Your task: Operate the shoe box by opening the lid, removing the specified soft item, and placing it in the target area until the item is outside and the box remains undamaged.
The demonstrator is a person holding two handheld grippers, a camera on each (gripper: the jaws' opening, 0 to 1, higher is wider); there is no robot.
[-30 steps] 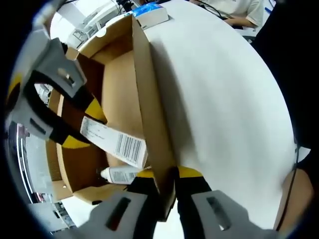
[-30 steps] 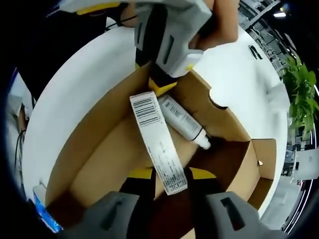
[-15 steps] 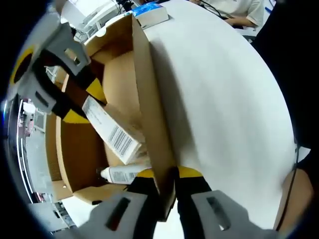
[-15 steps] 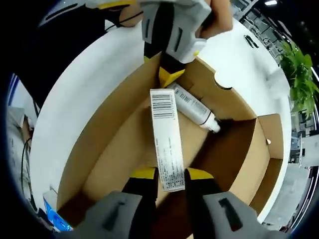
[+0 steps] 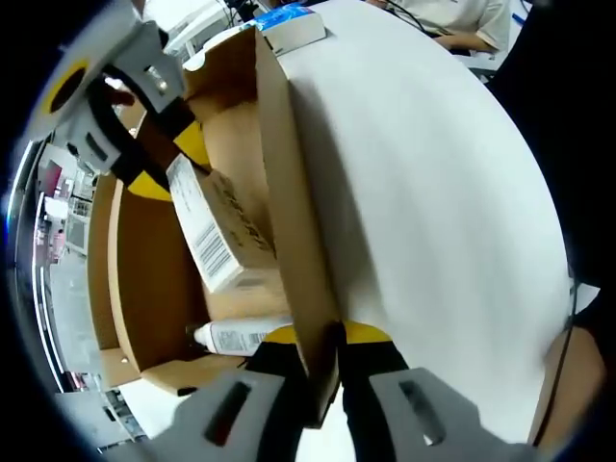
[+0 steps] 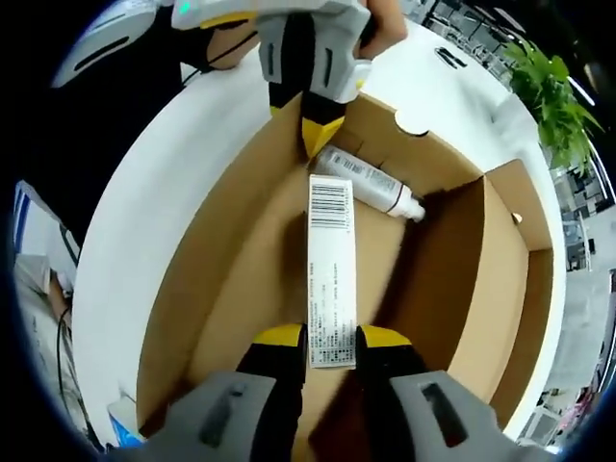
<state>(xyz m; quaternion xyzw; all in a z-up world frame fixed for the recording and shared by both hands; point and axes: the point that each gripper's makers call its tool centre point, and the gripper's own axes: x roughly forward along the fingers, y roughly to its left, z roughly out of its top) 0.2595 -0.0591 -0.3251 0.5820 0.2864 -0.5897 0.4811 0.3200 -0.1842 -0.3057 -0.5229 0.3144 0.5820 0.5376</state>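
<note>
An open brown shoe box (image 5: 231, 144) stands on a white table (image 5: 433, 192). My left gripper (image 5: 322, 337) is shut on the box's long side wall (image 5: 284, 192). Over the box's inside, my right gripper (image 5: 168, 164) is shut on a long white carton (image 5: 217, 236) with a barcode. In the right gripper view the carton (image 6: 330, 269) runs straight out from my right gripper (image 6: 332, 339), held above the box floor (image 6: 260, 279). A white tube (image 6: 371, 183) lies on the floor at the far end, just below my left gripper (image 6: 320, 130) on the wall.
The box's lid (image 6: 525, 289) hangs open on the side away from my left gripper. A small blue and white box (image 5: 289, 24) sits on the table by the box's far corner. A green plant (image 6: 549, 77) stands beyond the table. A person's hand (image 6: 385, 19) holds the left gripper.
My right gripper has risen and drawn back along the box with the carton, which has swung off the tube into line with the jaws. The left gripper stays on the wall.
</note>
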